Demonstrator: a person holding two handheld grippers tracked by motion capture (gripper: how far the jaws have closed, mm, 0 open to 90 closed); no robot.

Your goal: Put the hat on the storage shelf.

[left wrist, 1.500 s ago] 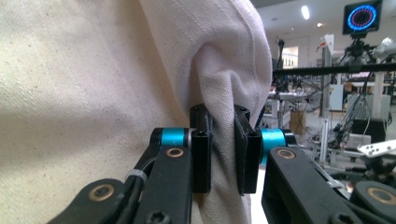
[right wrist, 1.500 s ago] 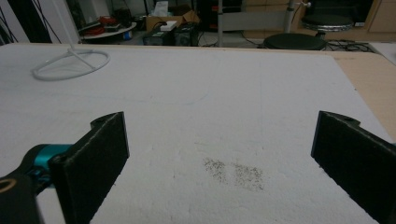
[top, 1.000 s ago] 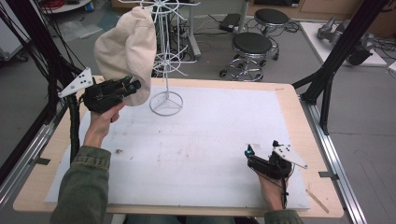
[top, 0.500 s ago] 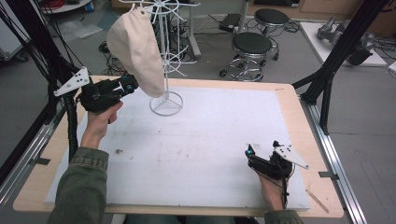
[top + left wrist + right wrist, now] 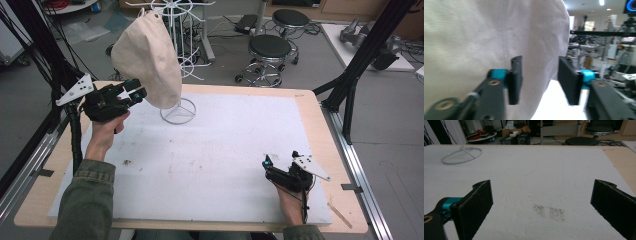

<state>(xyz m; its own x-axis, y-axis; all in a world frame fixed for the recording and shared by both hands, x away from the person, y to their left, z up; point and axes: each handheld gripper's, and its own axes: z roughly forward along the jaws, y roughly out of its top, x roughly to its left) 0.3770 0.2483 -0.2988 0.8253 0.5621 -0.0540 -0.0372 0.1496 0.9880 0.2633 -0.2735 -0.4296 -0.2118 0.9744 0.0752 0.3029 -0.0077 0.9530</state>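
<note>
A cream cloth hat [image 5: 147, 60] hangs from a white wire rack [image 5: 176, 15] whose ring base [image 5: 178, 111] stands at the back left of the white mat. My left gripper [image 5: 136, 92] is raised beside the hat's lower left side. Its jaws have just been opening and now stand apart, open, with the cloth [image 5: 474, 37] close behind them and not pinched by my left gripper [image 5: 540, 80]. At the mat's front right my right gripper [image 5: 266, 162] rests low, open and holding nothing. Past the wide jaws of my right gripper [image 5: 541, 205], the ring base [image 5: 461, 155] lies far off.
The white mat [image 5: 230, 150] covers a wooden table [image 5: 320, 125]. A dark smudge [image 5: 549, 211] marks the mat ahead of my right gripper. Two black stools [image 5: 270, 47] stand behind the table. Black frame posts [image 5: 360, 60] rise at both sides.
The left jaws went from shut on the hat to open. The hat swung right and now hangs down from the rack. Neither hand has shifted.
</note>
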